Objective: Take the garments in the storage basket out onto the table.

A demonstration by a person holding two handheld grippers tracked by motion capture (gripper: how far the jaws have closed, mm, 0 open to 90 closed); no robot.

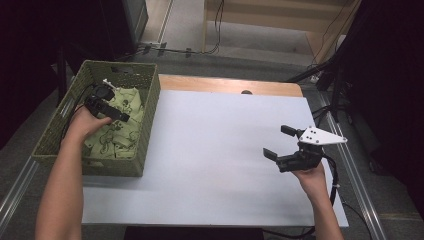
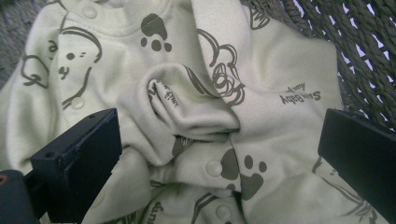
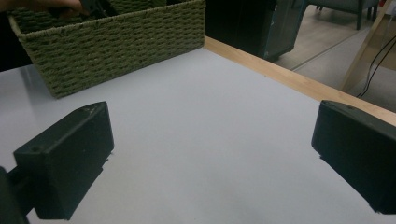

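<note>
1. The pale green garment lies crumpled inside the woven basket.
2. The left gripper hangs directly above it, jaws spread, straddling a raised fold.
3. The right gripper, released, waits far from the basket.

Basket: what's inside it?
The green woven basket holds crumpled pale green baby clothing with paw prints; the open left tool is over it. The cloth hides anything beneath.

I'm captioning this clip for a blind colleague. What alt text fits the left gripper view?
Pale green baby garment printed with brown paw prints and bears, lying crumpled with white snap buttons showing. The open black jaws of the left hand-held gripper stand on either side of a raised fold, and the woven olive-green basket wall shows at upper right.
</note>
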